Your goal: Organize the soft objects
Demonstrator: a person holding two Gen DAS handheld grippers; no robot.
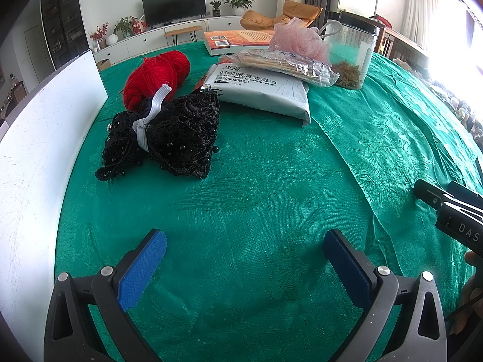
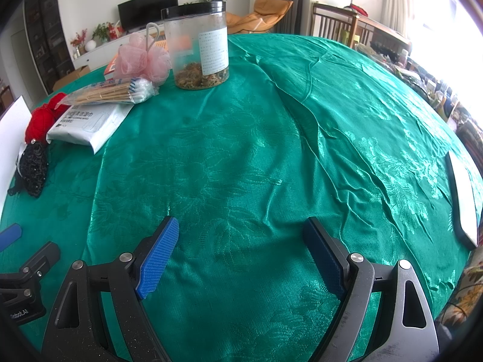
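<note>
A black beaded lace bundle (image 1: 169, 132) tied with a white band lies on the green tablecloth (image 1: 256, 187), with a red yarn ball (image 1: 157, 74) just behind it. A pink mesh bath pouf (image 1: 297, 40) sits further back. My left gripper (image 1: 244, 259) is open and empty, low over the cloth in front of the lace bundle. My right gripper (image 2: 241, 253) is open and empty over bare cloth. In the right wrist view the lace bundle (image 2: 33, 169), the yarn (image 2: 40, 119) and the pouf (image 2: 143, 58) lie at the far left.
A white wet-wipes pack (image 1: 262, 90), a bag of cotton swabs (image 1: 289, 65), a clear jar with dried matter (image 1: 351, 49) and an orange book (image 1: 238, 39) stand at the back. A white board (image 1: 45, 138) stands at the left; a white tray (image 2: 463, 199) lies at the right edge.
</note>
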